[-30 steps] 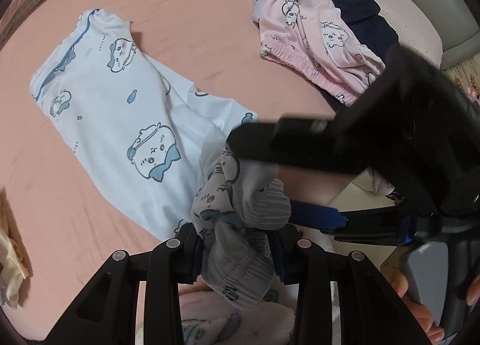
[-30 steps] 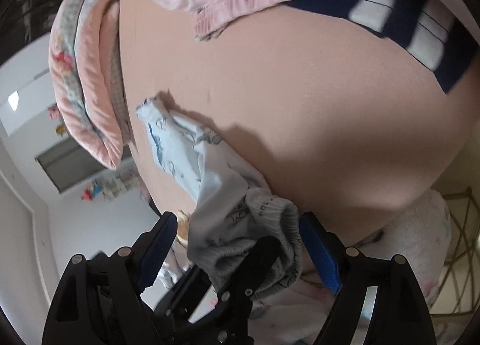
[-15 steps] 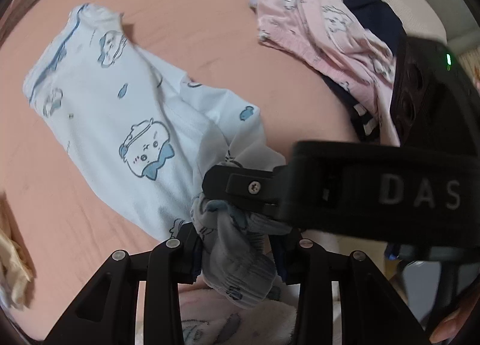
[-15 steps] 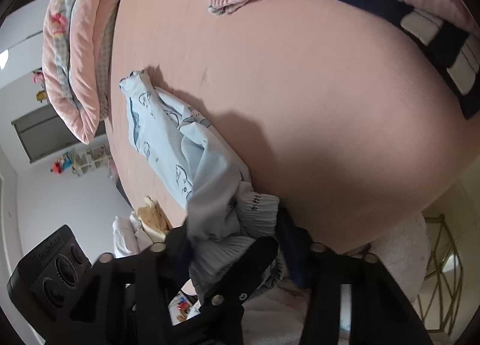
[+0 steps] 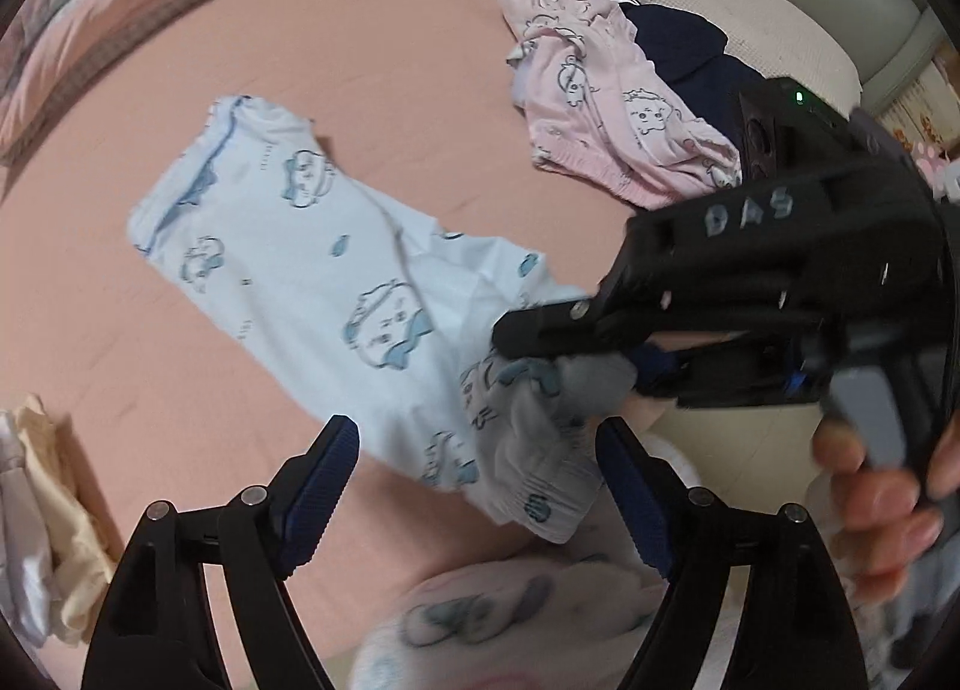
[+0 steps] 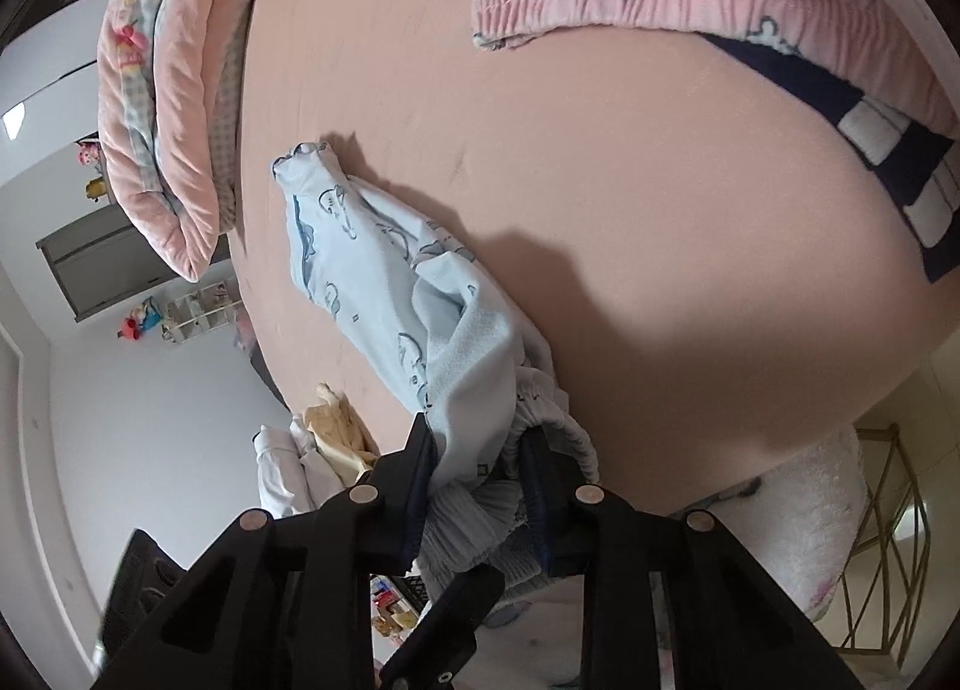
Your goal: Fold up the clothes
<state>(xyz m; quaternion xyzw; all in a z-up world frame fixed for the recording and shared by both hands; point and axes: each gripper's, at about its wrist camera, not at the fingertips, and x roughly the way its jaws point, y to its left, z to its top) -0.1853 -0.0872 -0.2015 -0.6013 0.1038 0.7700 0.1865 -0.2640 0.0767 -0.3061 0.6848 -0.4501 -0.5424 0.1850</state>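
Observation:
Light blue printed pajama pants point(image 5: 312, 264) lie stretched across the pink bed sheet, waistband end at the bed's near edge. My left gripper point(image 5: 474, 474) is open, its blue pads apart on either side of the waistband, holding nothing. My right gripper point(image 6: 480, 468) is shut on the gathered waistband of the blue pants point(image 6: 372, 282); in the left wrist view the right gripper point(image 5: 540, 330) comes in from the right, held by a hand point(image 5: 870, 480).
Pink printed pants point(image 5: 606, 108) lie on a navy garment point(image 5: 684, 42) at the far right of the bed. A pink quilt point(image 6: 174, 90) lies along the far side. Cream and white clothes point(image 5: 42, 504) sit at the near left. A fluffy white rug point(image 6: 828, 516) lies below the bed edge.
My left gripper has opened and let go of the waistband, pulling back slightly. My right gripper has closed on the waistband and keeps holding it.

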